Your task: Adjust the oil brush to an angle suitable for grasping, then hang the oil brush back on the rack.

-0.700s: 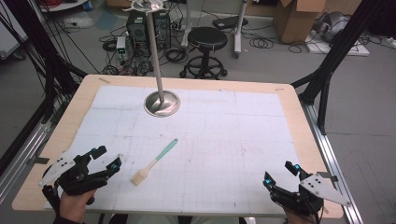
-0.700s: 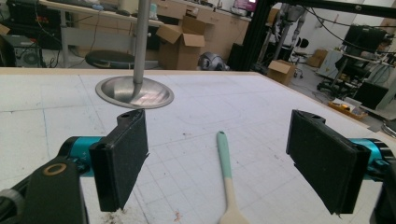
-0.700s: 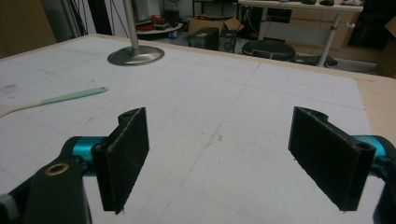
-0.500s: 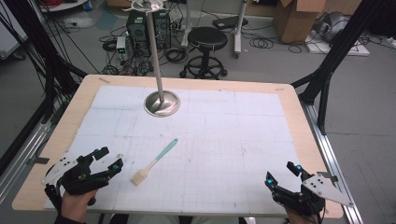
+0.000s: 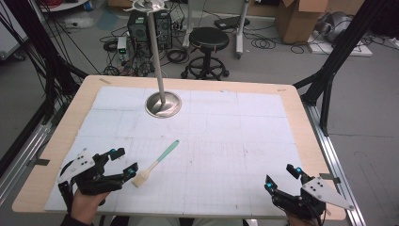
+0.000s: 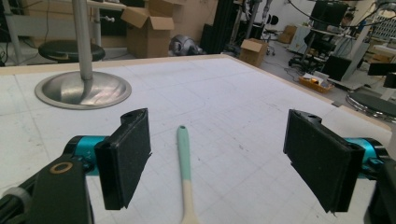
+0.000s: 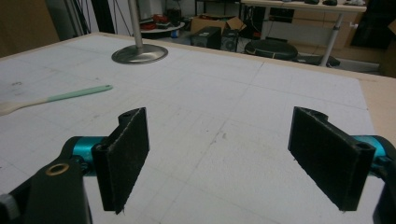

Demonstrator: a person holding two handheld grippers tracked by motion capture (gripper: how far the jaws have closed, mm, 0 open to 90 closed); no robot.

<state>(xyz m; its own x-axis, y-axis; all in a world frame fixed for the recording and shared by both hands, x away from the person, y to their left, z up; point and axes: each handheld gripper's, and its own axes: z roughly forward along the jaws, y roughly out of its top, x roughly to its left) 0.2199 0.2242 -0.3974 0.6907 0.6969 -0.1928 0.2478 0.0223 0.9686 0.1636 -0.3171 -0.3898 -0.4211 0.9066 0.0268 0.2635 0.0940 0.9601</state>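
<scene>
1. The left gripper (image 5: pixel 121 164) is held with its jaws spread wide and nothing between them, low over the near left part of the table (image 5: pixel 56 141). The brush (image 5: pixel 155 163), with a mint-green handle and a pale bristle end, lies flat on the white gridded mat (image 5: pixel 226 136) just beside that gripper, its bristles toward the person and its handle pointing toward the metal stand (image 5: pixel 163 103).

2. In the left gripper view the brush (image 6: pixel 186 172) is seen lying lengthwise between the open pads (image 6: pixel 126 158), closer to one of them. If the jaws are closed off-centre, the handle is likely to be pushed sideways rather than caught.

3. The handle is thin and lies flush on the mat. If the jaws are lowered too little, it may be missed altogether; if lowered too hard, the pads may be jammed against the mat.

4. A grip taken near the bristle end would probably let the long handle droop or swing.

5. The right gripper (image 5: pixel 280 178) is likewise held open and empty at the near right edge, well apart from the brush, so no support can be expected from it if the brush slips.
</scene>
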